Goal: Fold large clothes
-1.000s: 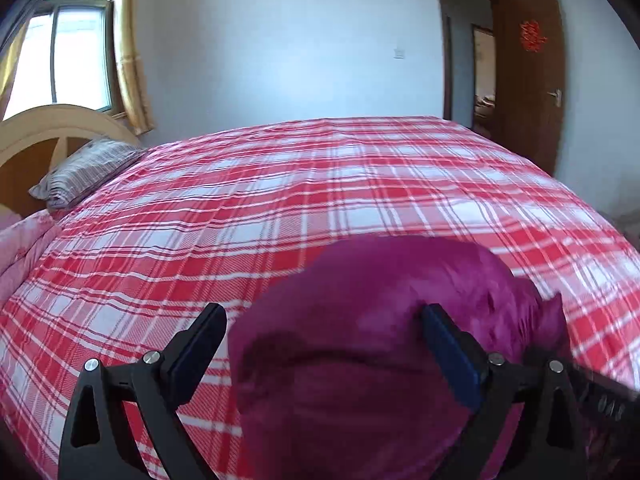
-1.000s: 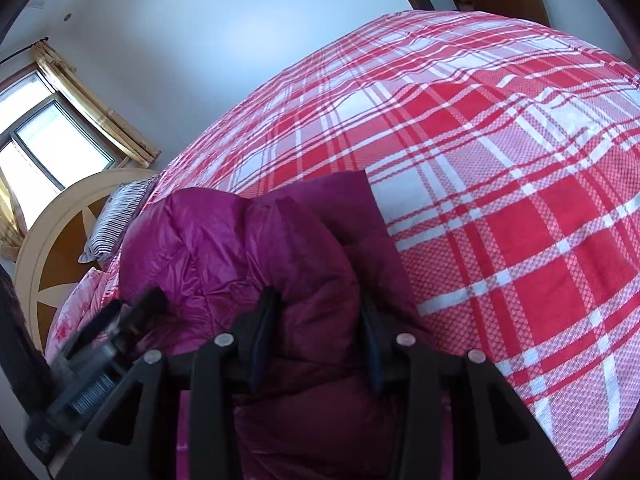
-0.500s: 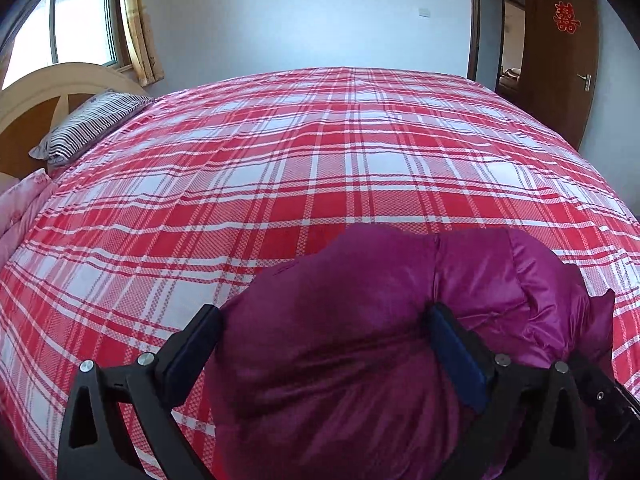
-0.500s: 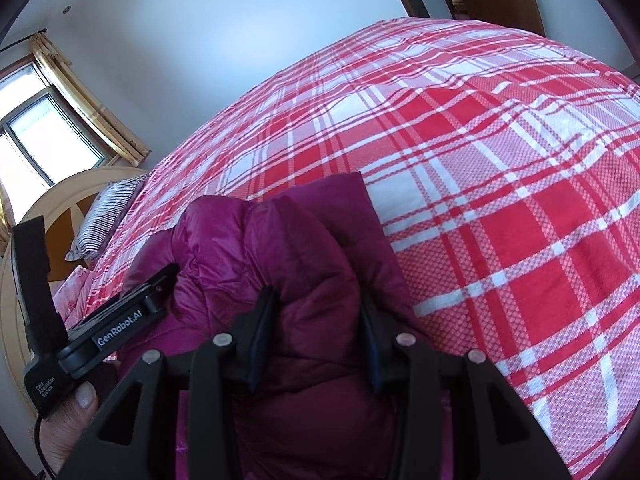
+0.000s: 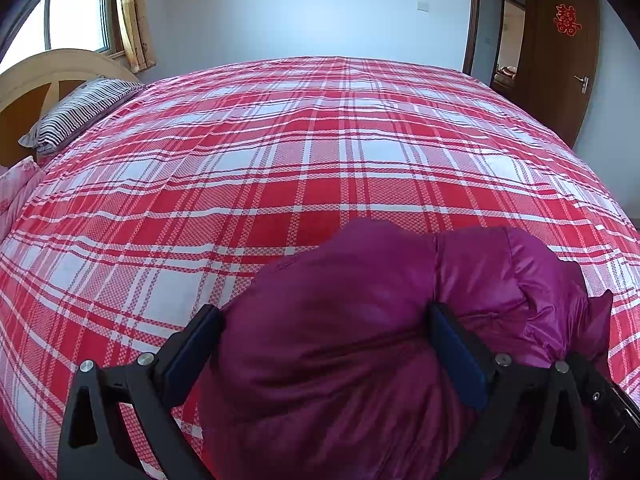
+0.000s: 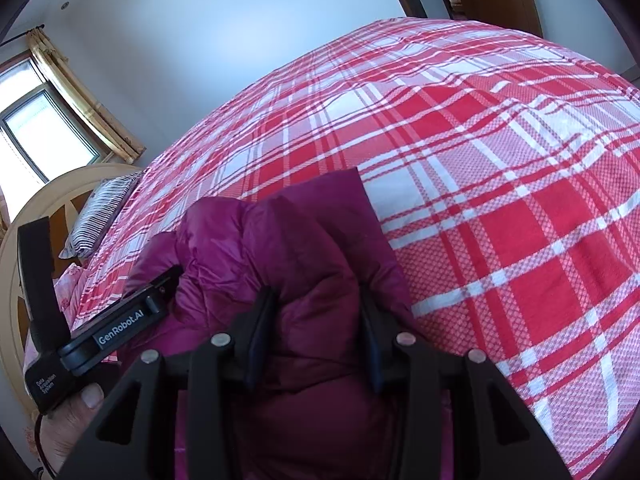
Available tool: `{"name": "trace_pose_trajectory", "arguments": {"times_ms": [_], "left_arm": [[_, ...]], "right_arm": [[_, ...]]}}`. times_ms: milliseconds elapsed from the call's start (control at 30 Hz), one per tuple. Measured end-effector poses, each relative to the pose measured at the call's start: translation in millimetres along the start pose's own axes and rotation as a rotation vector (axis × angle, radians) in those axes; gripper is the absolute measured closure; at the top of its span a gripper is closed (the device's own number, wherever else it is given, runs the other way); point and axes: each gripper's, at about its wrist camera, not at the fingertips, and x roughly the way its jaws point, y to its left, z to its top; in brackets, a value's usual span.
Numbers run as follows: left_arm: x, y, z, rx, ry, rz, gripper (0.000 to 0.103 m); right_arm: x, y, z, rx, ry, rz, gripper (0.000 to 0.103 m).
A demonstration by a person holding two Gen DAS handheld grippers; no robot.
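Note:
A puffy magenta jacket (image 5: 360,340) lies bunched on the near part of the red-and-white plaid bed cover (image 5: 280,168). My left gripper (image 5: 324,340) has its jaws set wide, with a thick bundle of the jacket filling the gap and pressing on both pads. My right gripper (image 6: 314,316) is shut on a narrower fold of the same jacket (image 6: 280,248). In the right wrist view a hand (image 6: 76,420) holds the left gripper's black handle (image 6: 120,328) at the jacket's left side. The jacket's underside is hidden.
A striped pillow (image 5: 80,112) leans at the wooden headboard (image 5: 48,76) on the left, below a curtained window (image 5: 80,12). A brown door (image 5: 560,64) stands open at the far right. The plaid cover stretches flat beyond the jacket.
The left gripper has sunk and tipped down with its bundle, so the jacket sits lower against the cover. Its handle and the hand have come into the right wrist view. The right gripper stayed put.

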Motion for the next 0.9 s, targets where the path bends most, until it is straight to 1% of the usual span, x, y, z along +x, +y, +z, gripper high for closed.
{"name": "trace_pose_trajectory", "arguments": {"times_ms": [133, 900], "left_arm": [[1.8, 2.8, 0.0, -0.012, 0.007, -0.019, 0.001], [2.3, 2.9, -0.7, -0.003, 0.002, -0.018, 0.001]], "right_arm": [[0.7, 0.9, -0.4, -0.007, 0.001, -0.008, 0.062], [4.6, 7.7, 0.4, -0.054, 0.010, -0.067, 0.061]]}}
